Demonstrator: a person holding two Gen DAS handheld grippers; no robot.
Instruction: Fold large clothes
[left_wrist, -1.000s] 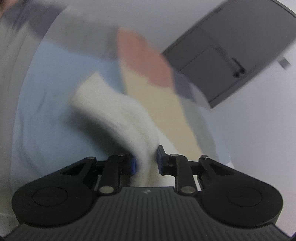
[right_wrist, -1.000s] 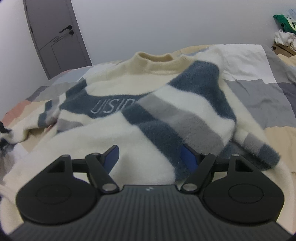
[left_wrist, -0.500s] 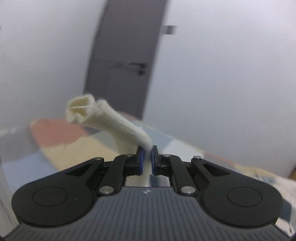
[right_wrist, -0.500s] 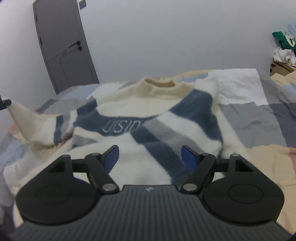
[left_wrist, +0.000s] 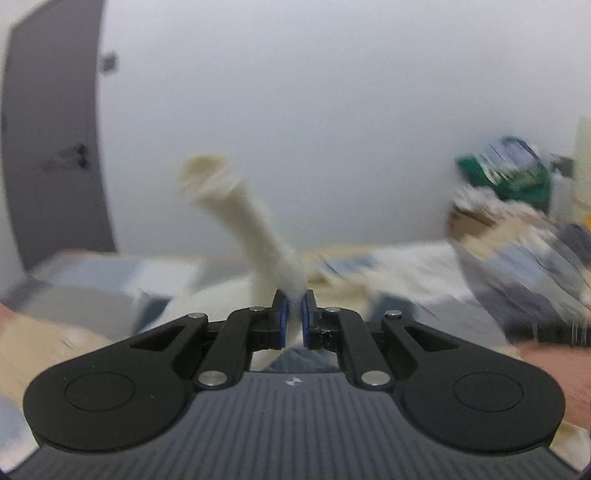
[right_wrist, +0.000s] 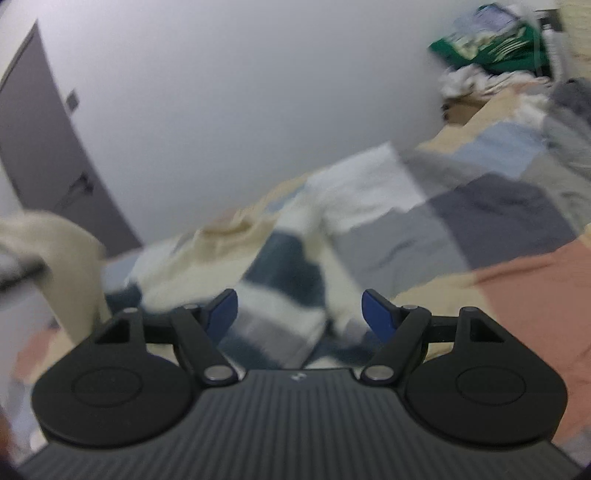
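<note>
A fluffy cream sweater with navy and grey stripes (right_wrist: 280, 273) lies spread on the bed, its collar toward the far wall. My left gripper (left_wrist: 293, 314) is shut on the sweater's cream sleeve cuff (left_wrist: 243, 221), which sticks up above the jaws. That lifted sleeve shows at the left edge of the right wrist view (right_wrist: 62, 254). My right gripper (right_wrist: 299, 310) is open and empty, held just above the striped body of the sweater. Both views are motion-blurred.
The bed has a patchwork cover of grey, beige, white and salmon patches (right_wrist: 498, 221). A pile of clothes with a green garment (right_wrist: 491, 44) sits at the far right by the wall. A grey door (right_wrist: 48, 155) stands at the left.
My left gripper has lifted the sleeve off the bed and swung right, toward the sweater's body. My right gripper has tilted and shifted right, staying open.
</note>
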